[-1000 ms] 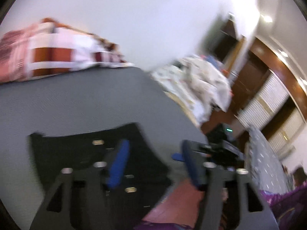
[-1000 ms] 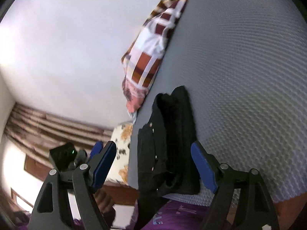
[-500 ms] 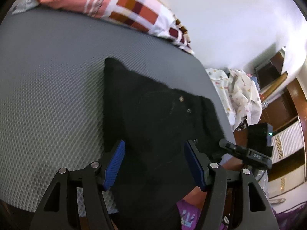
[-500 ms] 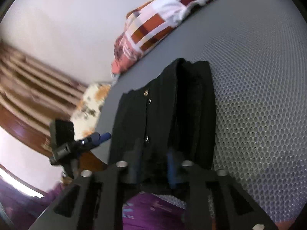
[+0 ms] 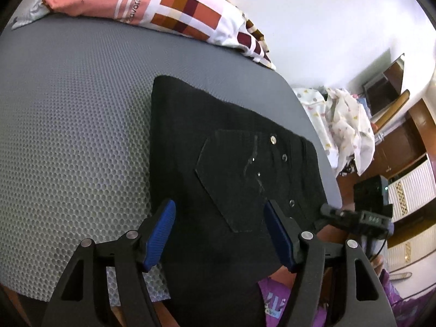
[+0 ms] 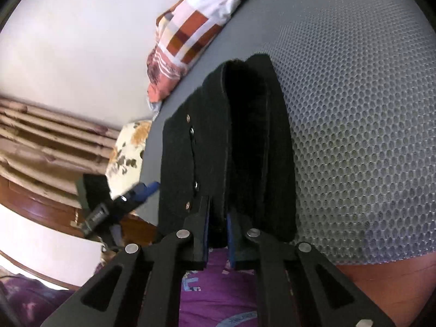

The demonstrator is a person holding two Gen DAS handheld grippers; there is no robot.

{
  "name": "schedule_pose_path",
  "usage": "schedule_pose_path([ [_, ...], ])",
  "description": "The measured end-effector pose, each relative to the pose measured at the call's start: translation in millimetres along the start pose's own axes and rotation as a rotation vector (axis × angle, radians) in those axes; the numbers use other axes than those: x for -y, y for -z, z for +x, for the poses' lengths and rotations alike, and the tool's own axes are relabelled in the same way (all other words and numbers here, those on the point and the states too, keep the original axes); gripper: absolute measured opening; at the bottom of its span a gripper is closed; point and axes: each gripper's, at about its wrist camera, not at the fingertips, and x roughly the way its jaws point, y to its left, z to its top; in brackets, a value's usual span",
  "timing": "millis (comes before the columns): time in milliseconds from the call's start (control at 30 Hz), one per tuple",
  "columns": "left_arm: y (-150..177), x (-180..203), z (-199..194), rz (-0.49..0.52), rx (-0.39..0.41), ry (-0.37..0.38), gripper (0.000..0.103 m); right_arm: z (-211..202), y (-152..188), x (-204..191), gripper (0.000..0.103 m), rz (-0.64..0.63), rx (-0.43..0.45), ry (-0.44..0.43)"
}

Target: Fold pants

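In the left wrist view, the left gripper (image 5: 219, 231) has come down close over the pants (image 5: 223, 163); a second ago it looked across the room with the cloth low in the picture, and half a second ago it already hung above them much as now. Its jaws stand wide apart, holding nothing, one blue pad over the pants' left edge and the other over the buttoned side. The pants lie on the mat (image 5: 76, 125) as a compact black slab, their near end hanging off the mat's front edge toward the person; a five-sided back pocket and a row of small metal studs face up. The cloth looks thick and matte, like denim. The mat is grey with a raised honeycomb grain, and a patchwork pillow (image 5: 169, 8) lies at its far side. At the right edge the right gripper (image 5: 354, 215) shows as a dark body beside the pants. In the right wrist view, the right gripper (image 6: 218, 226) has closed: its jaws were wide a second ago and are now clamped on the near edge of the pants, pinching an upper layer that stands up as a ridge, with a dark gap under it. That suggests a fold is starting from this end, and the free left gripper probably needs its own grip on the edge first.
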Motion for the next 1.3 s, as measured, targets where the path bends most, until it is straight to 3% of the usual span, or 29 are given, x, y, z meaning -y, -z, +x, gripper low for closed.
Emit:
schedule_pose_path([
  [67, 1, 0, 1, 0.008, -0.006, -0.006, 0.068, -11, 1, 0, 0.019, 0.016, 0.029, -0.023],
  [233, 0, -4, 3, -0.017, -0.004, 0.006, 0.068, -36, 7, 14, 0.053, 0.113, 0.062, -0.060],
  [433, 4, -19, 2, -0.073, -0.023, 0.017, 0.068, -17, 16, 19, 0.056, 0.177, 0.013, -0.082],
  [600, 6, -21, -1, -0.079, -0.021, 0.010, 0.068, -13, 12, 9, 0.060, 0.161, 0.022, -0.100],
  [733, 8, -22, 0, -0.095, -0.021, 0.016, 0.069, -7, 6, -7, 0.060, 0.090, 0.004, -0.024],
  [800, 9, -23, 2, -0.100, -0.024, 0.015, 0.070, -2, 5, -1, 0.061, 0.112, -0.015, -0.039],
  [867, 10, -23, 4, -0.103, -0.029, 0.011, 0.072, 3, 2, 4, 0.063, 0.152, -0.020, -0.086],
  [967, 10, -21, 5, -0.109, -0.033, 0.010, 0.072, 17, -6, -4, 0.075, 0.139, -0.032, -0.103],
  [1067, 8, -19, 8, -0.106, -0.032, 0.002, 0.073, 34, -14, -12, 0.071, 0.107, -0.055, -0.042],
  [1100, 8, -19, 9, -0.107, -0.032, -0.003, 0.073, 39, -16, -14, 0.055, 0.100, -0.060, -0.020],
  [1133, 7, -18, 10, -0.109, -0.032, -0.007, 0.073, 43, -19, -16, 0.027, 0.080, -0.061, 0.025],
  [1300, 4, -16, 8, -0.099, -0.018, -0.007, 0.073, 15, -19, -29, 0.025, 0.031, 0.017, 0.011],
])
